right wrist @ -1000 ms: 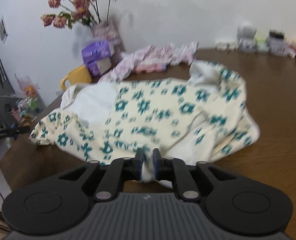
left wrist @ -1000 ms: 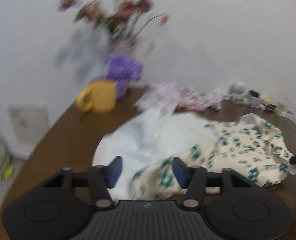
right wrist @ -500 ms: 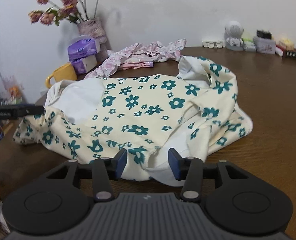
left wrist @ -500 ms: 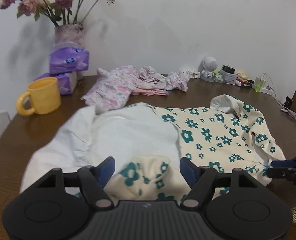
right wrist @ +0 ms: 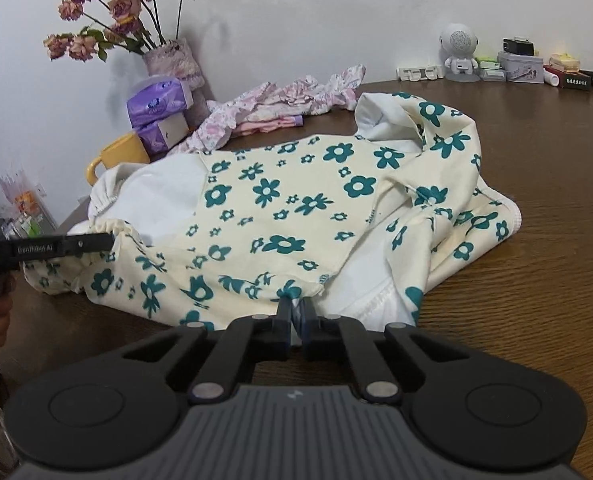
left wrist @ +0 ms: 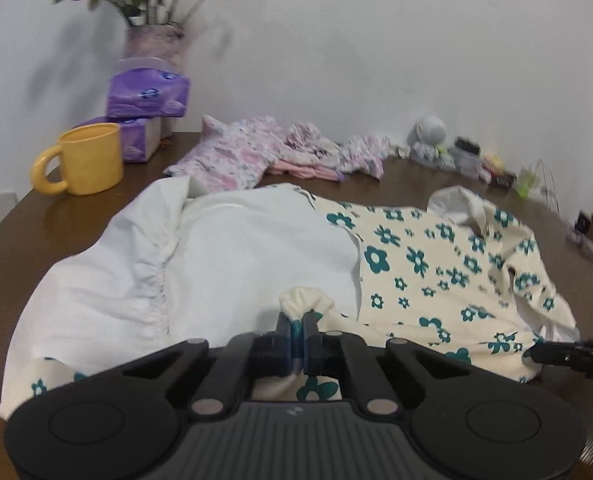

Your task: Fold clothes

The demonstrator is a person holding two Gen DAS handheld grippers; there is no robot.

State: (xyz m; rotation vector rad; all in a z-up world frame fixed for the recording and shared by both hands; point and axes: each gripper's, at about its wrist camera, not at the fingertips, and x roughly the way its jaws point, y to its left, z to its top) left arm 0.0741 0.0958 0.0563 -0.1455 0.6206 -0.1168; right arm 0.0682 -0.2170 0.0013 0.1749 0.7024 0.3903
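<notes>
- The flowered garment point(right wrist: 288, 208) is lying spread on the brown surface point(right wrist: 536, 280), part of it turned back so the white lining point(left wrist: 236, 256) is showing — not yet a tidy folded shape.
- The left gripper point(left wrist: 296, 330) is pinching a bunched edge of it tight.
- The right gripper point(right wrist: 295, 314) is clamping the near hem.
- A pink garment point(right wrist: 280, 100) is lying crumpled behind — folding looks midway at most.

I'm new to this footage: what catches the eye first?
The cream garment with teal flowers sprawls mid-table, white lining turned out at one end. Both grippers are shut on its near edge, left and right. Behind stand a yellow mug and a vase of flowers.
</notes>
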